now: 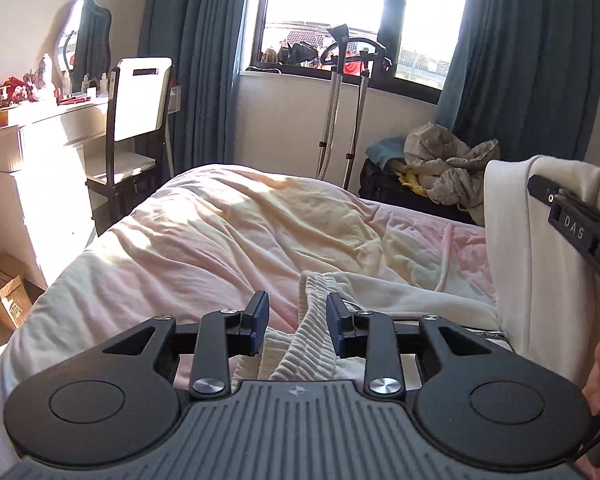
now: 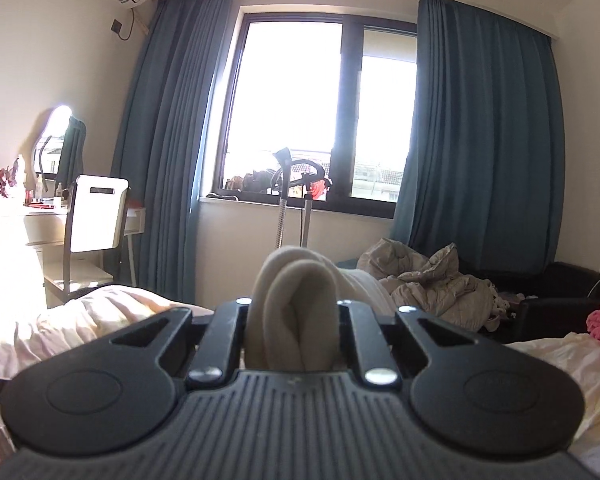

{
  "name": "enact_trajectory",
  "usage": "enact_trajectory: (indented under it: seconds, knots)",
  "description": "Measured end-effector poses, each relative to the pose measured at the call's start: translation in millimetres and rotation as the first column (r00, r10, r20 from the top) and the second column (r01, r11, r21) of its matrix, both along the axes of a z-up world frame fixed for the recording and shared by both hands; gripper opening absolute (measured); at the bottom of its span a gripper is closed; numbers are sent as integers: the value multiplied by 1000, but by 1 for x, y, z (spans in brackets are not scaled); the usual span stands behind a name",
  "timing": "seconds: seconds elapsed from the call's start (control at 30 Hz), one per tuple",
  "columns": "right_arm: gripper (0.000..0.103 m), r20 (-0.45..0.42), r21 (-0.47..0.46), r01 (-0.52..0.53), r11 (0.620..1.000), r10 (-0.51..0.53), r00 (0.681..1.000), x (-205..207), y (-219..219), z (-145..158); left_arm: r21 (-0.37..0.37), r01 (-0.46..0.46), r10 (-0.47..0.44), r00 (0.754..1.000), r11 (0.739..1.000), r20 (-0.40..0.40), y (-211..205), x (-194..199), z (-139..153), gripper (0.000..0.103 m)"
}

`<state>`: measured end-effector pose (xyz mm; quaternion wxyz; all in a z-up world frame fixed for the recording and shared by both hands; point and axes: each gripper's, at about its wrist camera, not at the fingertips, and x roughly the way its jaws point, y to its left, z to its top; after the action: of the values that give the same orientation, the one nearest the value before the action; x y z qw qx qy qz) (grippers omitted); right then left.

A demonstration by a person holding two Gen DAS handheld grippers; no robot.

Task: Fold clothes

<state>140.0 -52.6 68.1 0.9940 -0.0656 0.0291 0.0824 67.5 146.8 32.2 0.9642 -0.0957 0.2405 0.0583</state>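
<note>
A cream garment (image 1: 380,300) lies on the bed (image 1: 204,236), its ribbed hem (image 1: 304,328) running between the fingers of my left gripper (image 1: 298,324). The left jaws stand apart around the hem without pinching it. My right gripper (image 2: 296,320) is shut on a thick bunched fold of the same cream garment (image 2: 296,304) and holds it raised above the bed. In the left wrist view the lifted cloth (image 1: 540,264) hangs at the right, with the right gripper (image 1: 580,228) clamped on it.
The bed has a rumpled pink and cream cover. A dark chair (image 1: 136,136) and white dresser (image 1: 32,148) stand at the left. A garment steamer stand (image 1: 340,92) is by the window. Grey crumpled clothes (image 1: 452,168) sit on a dark case at the far right.
</note>
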Motion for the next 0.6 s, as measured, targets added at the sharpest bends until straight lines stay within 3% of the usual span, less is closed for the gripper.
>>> enact_trajectory:
  seconds: [0.17, 0.23, 0.33, 0.47, 0.6]
  knots:
    - [16, -103, -93, -166, 982, 157, 982, -10, 96, -55, -154, -89, 105, 989, 984, 104, 50, -27, 22, 35]
    - [16, -158, -140, -228, 963, 206, 966, -16, 125, -84, -182, -84, 109, 985, 980, 131, 54, -31, 23, 36]
    - [16, -189, -170, -268, 948, 236, 953, -24, 136, -110, -189, -64, 92, 985, 980, 146, 50, -27, 16, 42]
    - [23, -210, -122, -334, 935, 304, 929, -24, 118, -98, -202, -18, 45, 990, 979, 132, 37, -17, 1, 44]
    - [29, -302, -81, -449, 890, 408, 862, -30, 97, -81, -233, 22, 0, 996, 972, 93, 27, -8, -18, 44]
